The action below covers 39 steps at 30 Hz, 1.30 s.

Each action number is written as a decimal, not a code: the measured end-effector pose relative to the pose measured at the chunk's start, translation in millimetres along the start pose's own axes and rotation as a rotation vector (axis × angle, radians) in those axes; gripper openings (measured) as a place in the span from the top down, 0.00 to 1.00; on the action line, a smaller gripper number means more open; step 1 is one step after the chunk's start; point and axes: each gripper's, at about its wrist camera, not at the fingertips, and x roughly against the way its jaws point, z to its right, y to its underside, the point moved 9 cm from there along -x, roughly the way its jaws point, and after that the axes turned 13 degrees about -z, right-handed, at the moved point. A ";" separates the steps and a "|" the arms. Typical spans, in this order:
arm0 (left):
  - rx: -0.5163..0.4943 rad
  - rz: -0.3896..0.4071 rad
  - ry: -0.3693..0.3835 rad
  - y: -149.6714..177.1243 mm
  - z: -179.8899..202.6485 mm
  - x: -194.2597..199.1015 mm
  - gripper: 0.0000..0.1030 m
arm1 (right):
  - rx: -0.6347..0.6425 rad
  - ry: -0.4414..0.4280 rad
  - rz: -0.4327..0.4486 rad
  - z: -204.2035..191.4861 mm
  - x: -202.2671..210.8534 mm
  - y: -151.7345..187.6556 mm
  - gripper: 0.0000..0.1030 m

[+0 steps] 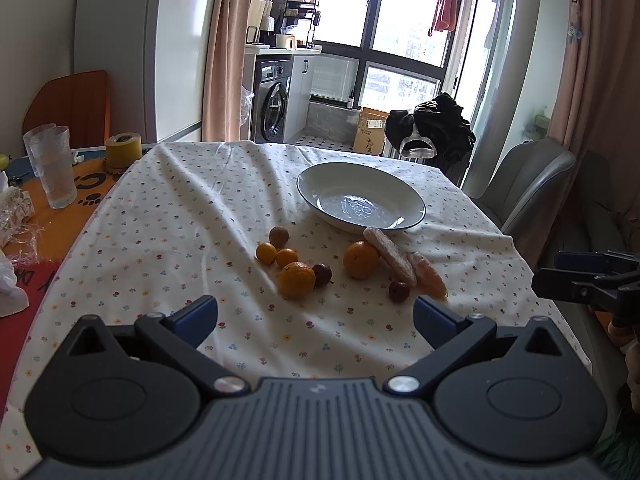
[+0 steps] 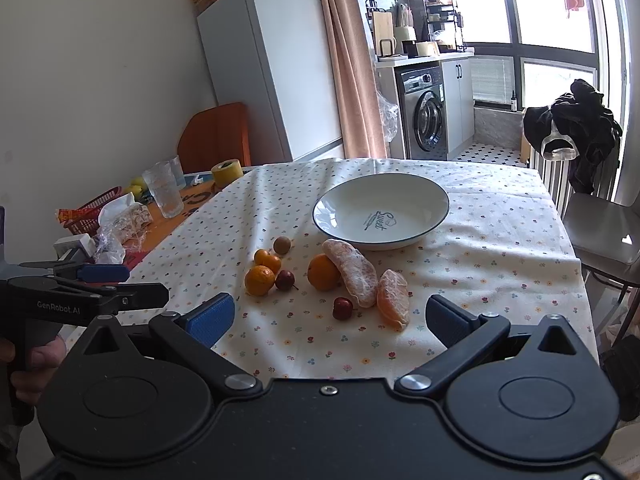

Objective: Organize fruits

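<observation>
Left gripper (image 1: 316, 320): held low over the near edge of the cloth (image 1: 168, 216), level, pointing at the fruit; jaws spread wide, nothing between them. Right gripper (image 2: 330, 320): same pose alongside, jaws wide apart, empty; a hand (image 2: 32, 364) on the left tool's grip shows at the lower left of the right view. Bowl (image 2: 400, 188): white, dark rim, empty, at the far middle of the cloth. Fruit, all on the cloth in front of the bowl: large orange (image 2: 323, 272) touching a long peeled segment (image 2: 354, 276); second peeled segment (image 2: 394, 298) just beside it; red fruit (image 2: 343, 308) near both; left cluster of orange (image 2: 259, 280), two small oranges (image 2: 267, 260), red fruit (image 2: 285, 280) and brown fruit (image 2: 282, 245). Glasses (image 1: 52, 164) and tape roll (image 1: 123, 149): off the cloth, far left.
</observation>
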 end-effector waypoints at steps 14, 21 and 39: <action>-0.001 0.001 0.002 -0.2 -0.3 0.2 0.00 | -0.001 0.003 0.000 1.2 -0.7 0.0 0.00; 0.002 0.007 0.003 -2.9 -0.4 0.5 0.00 | 0.000 0.003 0.001 1.7 -0.9 -0.3 0.00; 0.025 0.008 0.009 -9.2 -3.8 -26.9 0.00 | 0.019 -0.031 -0.021 10.7 -26.0 -1.0 0.00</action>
